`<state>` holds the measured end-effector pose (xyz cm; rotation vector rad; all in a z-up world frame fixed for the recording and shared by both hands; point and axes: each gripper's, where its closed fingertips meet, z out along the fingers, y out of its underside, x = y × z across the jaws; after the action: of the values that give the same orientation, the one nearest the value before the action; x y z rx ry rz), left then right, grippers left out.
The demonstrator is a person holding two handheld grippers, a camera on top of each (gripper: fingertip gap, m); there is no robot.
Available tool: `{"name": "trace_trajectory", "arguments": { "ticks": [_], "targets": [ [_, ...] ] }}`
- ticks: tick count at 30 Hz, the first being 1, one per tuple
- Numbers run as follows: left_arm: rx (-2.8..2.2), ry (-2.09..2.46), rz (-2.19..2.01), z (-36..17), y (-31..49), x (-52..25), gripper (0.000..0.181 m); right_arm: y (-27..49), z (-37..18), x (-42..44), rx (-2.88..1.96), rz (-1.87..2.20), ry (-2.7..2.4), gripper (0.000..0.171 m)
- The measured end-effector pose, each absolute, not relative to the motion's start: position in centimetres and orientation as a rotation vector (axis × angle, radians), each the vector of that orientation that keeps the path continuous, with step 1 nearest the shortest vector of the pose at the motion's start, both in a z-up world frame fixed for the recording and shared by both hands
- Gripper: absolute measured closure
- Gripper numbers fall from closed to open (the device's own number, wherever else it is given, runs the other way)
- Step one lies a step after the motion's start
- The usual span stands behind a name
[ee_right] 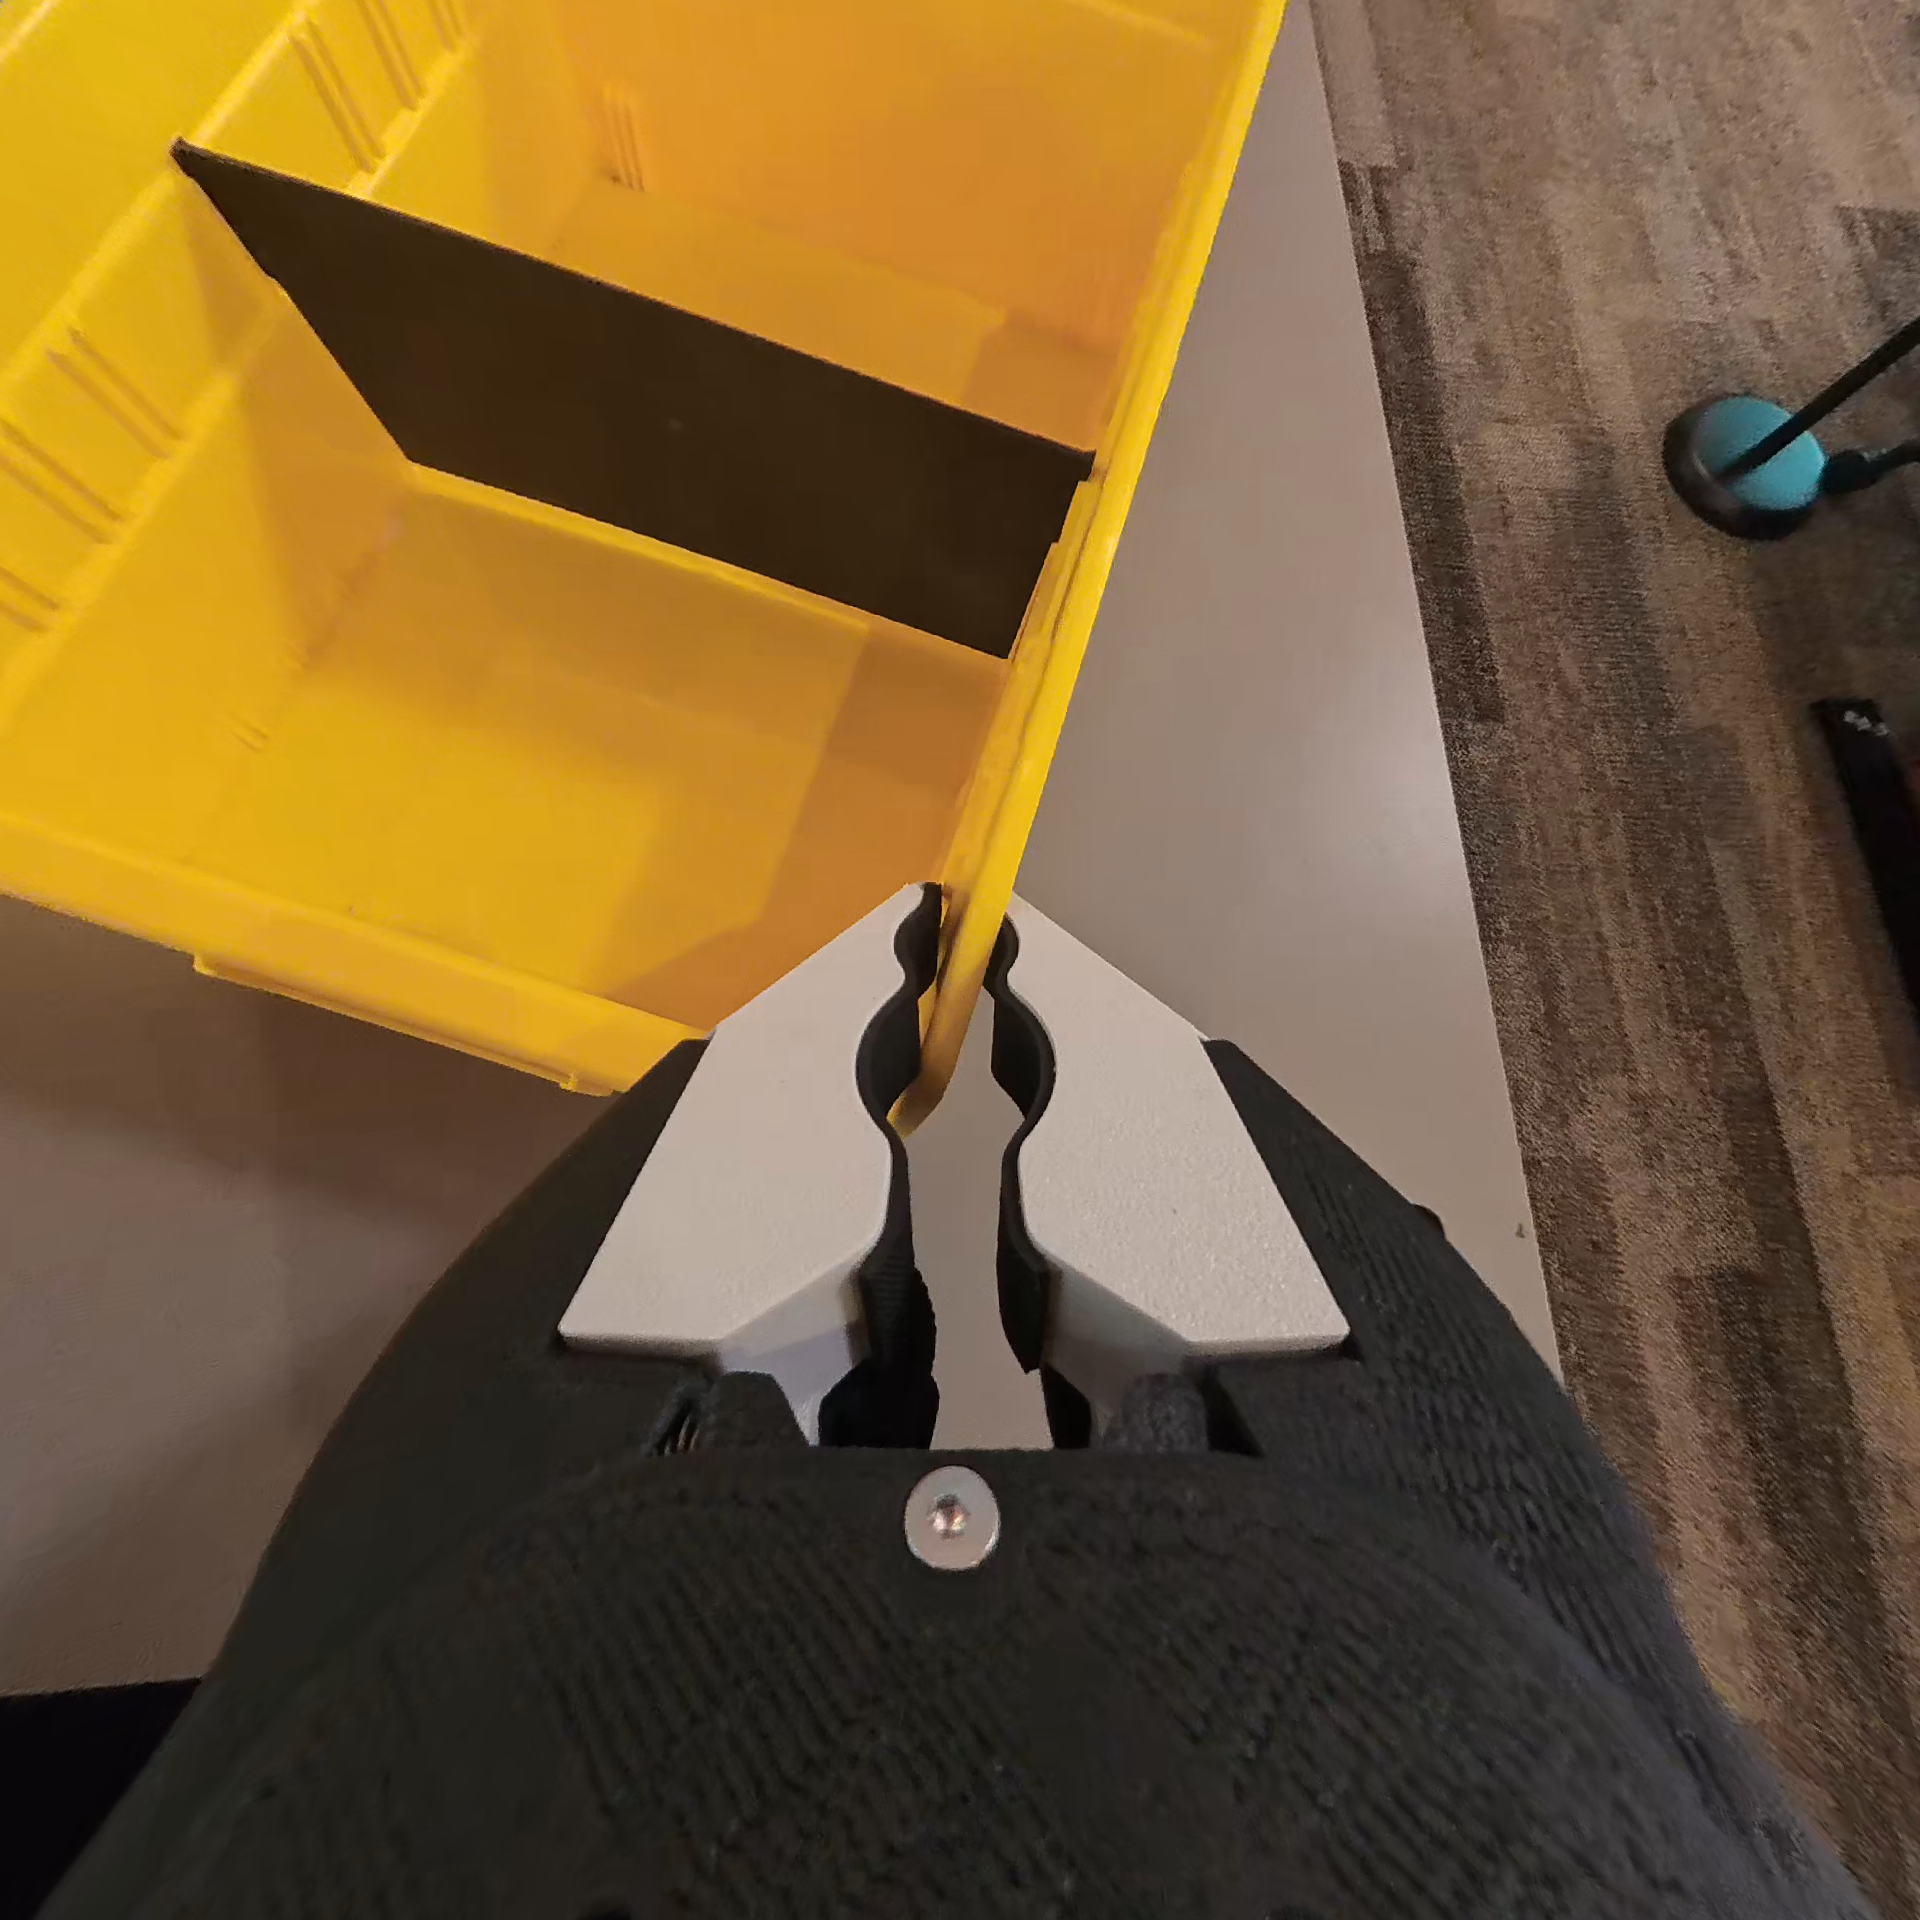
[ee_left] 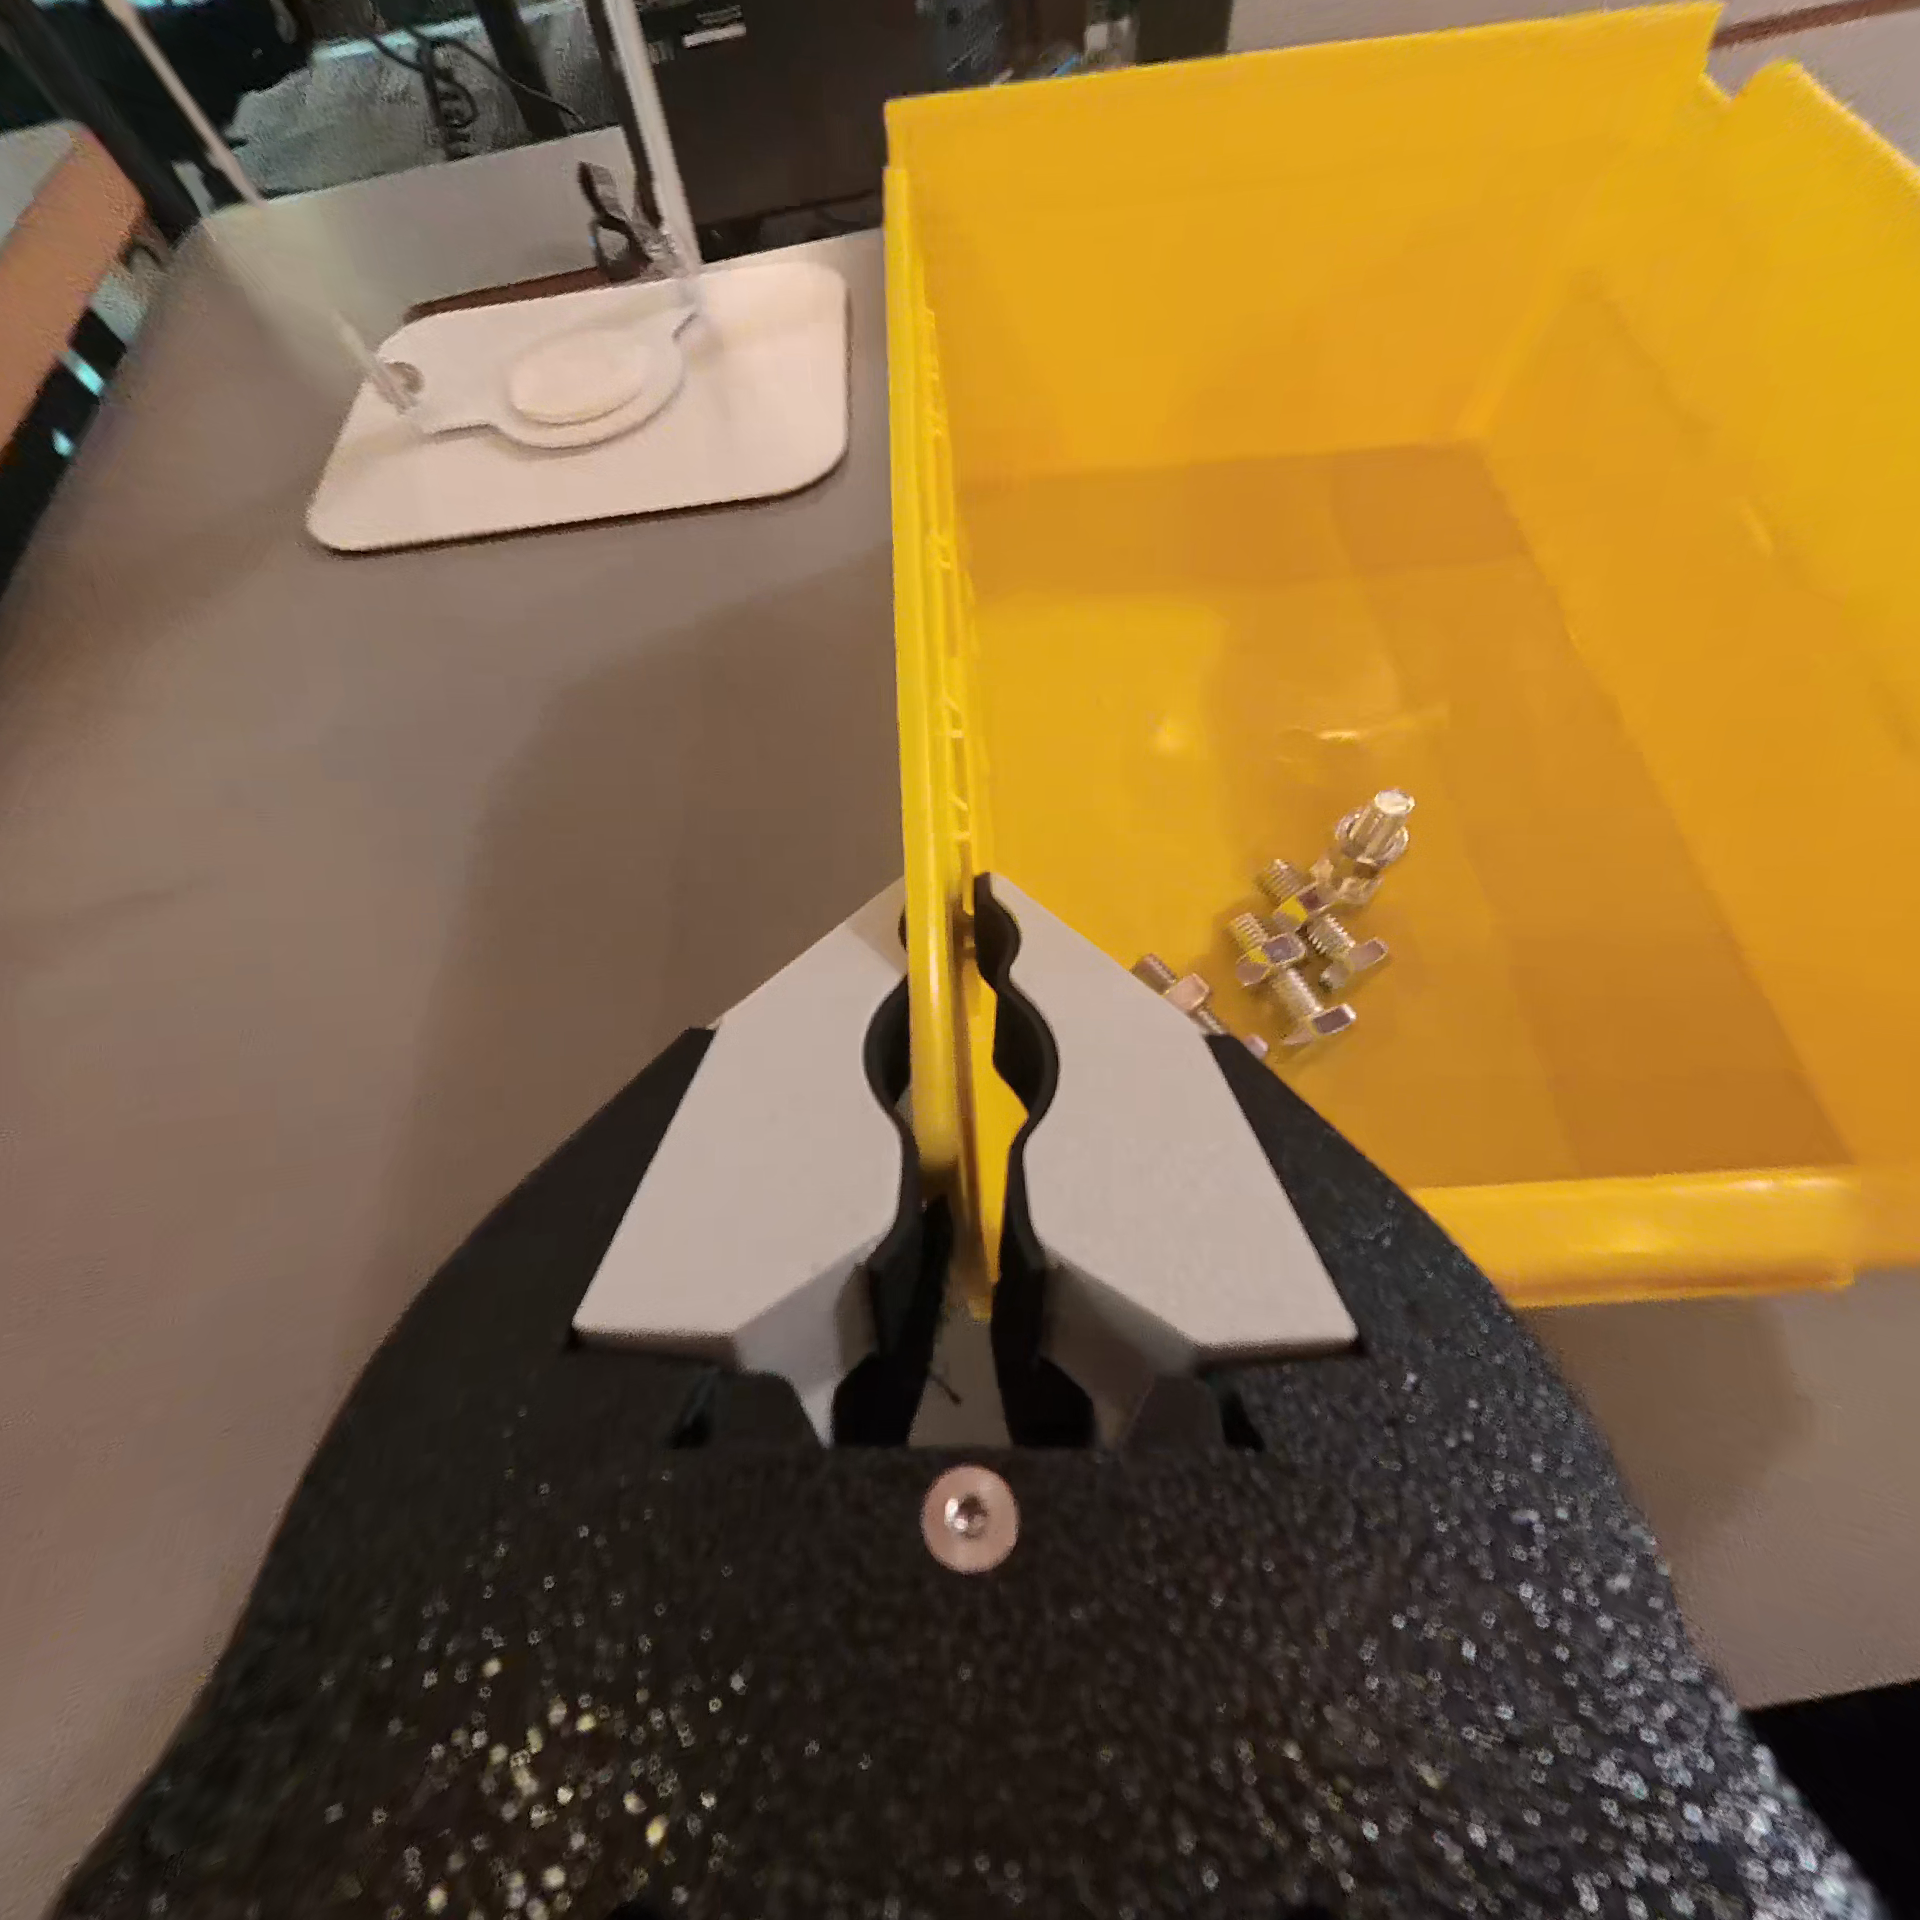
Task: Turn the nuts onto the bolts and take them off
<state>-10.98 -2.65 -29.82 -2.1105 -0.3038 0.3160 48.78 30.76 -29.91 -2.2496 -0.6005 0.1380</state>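
Note:
Several small silvery bolts (ee_left: pixel 1299 961) lie in a loose cluster on the floor of a yellow plastic bin (ee_left: pixel 1351 343), near its front left corner. One of them (ee_left: pixel 1369 831) seems to carry a nut. My left gripper (ee_left: pixel 940 902) is shut on the bin's left wall, with the rim between its black pads. In the right wrist view, my right gripper (ee_right: pixel 968 899) is shut on the right wall of a yellow bin (ee_right: pixel 436 727). That bin has a black divider (ee_right: pixel 665 416), and no bolts show in it. I cannot tell whether both views show the same bin.
A white flat base (ee_left: pixel 582 416) with a round disc and a thin post stands on the grey table (ee_left: pixel 416 831) to the bin's left. In the right wrist view the table edge (ee_right: pixel 1455 831) runs close by, with carpet, a teal round foot (ee_right: pixel 1756 457) and a black strip (ee_right: pixel 1870 810) below. Left tips to right tips: about 70 cm. The white flat base (ee_left: pixel 582 416) is about 35 cm from my left fingertips.

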Motion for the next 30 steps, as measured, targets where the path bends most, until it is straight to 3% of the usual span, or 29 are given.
{"name": "trace_trajectory", "arguments": {
  "ticks": [12,17,19,22,30],
  "targets": [
    [-2.065,-0.581,0.423,-29.6,-10.7,-21.5,0.178,30.0,-30.0,48.6,-2.263,0.094,-0.595,0.166],
    [-2.074,-0.594,0.339,-30.1,-11.3,-21.8,0.170,28.1,-25.9,47.7,-2.179,0.102,-0.496,0.120],
    [-2.009,-0.604,0.247,-29.1,-11.2,-21.4,0.164,25.7,-20.4,42.2,-1.959,0.313,-0.585,0.121],
    [-1.786,-0.554,0.191,-24.8,-11.0,-20.7,0.149,19.5,-14.5,29.1,-1.612,0.611,-0.946,0.140],
    [-1.652,-0.316,0.290,-19.5,-10.0,-17.6,0.137,0.9,-19.7,-2.1,-1.043,0.885,-2.106,0.150]
  ]
}}
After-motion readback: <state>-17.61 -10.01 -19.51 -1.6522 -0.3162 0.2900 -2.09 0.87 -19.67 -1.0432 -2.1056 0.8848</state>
